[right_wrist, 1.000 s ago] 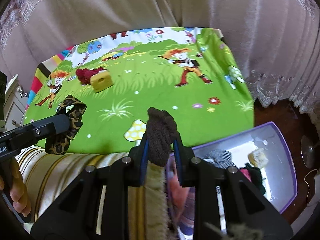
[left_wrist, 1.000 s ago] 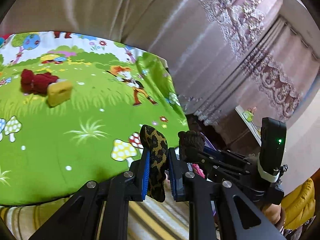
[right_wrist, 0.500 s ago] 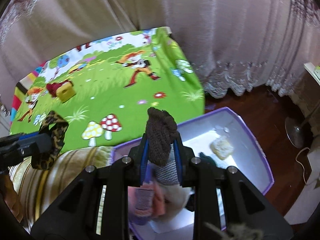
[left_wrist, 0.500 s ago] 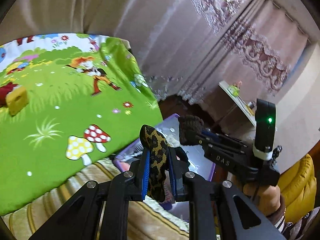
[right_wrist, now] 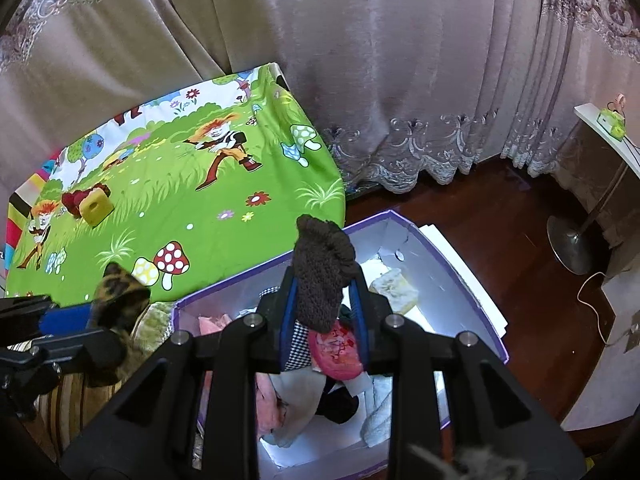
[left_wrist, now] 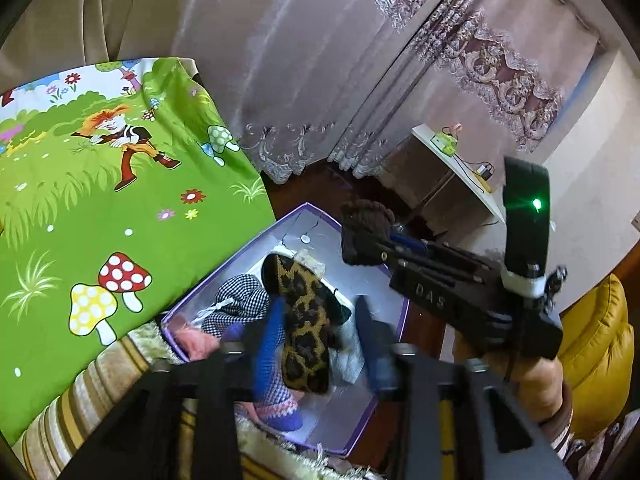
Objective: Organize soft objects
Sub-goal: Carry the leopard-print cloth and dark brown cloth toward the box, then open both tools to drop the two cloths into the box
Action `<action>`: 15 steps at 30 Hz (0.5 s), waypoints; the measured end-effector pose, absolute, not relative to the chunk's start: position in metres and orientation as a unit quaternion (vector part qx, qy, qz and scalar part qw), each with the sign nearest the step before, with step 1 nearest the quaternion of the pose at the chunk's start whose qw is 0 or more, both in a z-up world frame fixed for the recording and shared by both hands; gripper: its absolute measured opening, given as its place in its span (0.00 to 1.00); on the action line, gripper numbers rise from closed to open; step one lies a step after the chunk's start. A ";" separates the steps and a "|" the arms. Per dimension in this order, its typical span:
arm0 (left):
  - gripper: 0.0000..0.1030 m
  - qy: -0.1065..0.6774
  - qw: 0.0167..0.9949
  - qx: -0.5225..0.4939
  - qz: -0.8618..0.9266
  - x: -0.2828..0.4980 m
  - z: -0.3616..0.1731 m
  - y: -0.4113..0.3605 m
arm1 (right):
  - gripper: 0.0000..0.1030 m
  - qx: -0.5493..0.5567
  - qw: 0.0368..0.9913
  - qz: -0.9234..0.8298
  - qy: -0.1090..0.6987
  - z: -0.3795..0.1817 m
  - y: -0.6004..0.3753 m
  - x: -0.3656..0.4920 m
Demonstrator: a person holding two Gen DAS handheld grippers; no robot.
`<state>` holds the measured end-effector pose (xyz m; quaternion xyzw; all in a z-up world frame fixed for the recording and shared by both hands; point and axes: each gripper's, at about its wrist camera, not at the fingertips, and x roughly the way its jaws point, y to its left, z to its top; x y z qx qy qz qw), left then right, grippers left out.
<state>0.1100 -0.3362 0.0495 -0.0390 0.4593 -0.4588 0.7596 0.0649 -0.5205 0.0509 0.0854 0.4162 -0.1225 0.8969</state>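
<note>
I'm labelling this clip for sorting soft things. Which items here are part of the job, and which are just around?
Part of the job:
- leopard-print sock
- brown knit sock
- purple box of soft items
- red item and yellow block on the mat

Just around:
- cartoon mat
- curtains
- fan base

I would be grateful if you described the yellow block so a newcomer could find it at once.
Start at the green cartoon mat and look to its far left side. There the yellow block lies against a dark red soft item; it alone is a yellow cube with a small hole.
</note>
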 end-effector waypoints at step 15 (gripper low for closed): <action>0.58 0.456 0.774 -0.063 -0.436 0.131 0.056 -0.317 | 0.60 0.106 0.898 -0.115 0.411 0.054 -0.521 0.065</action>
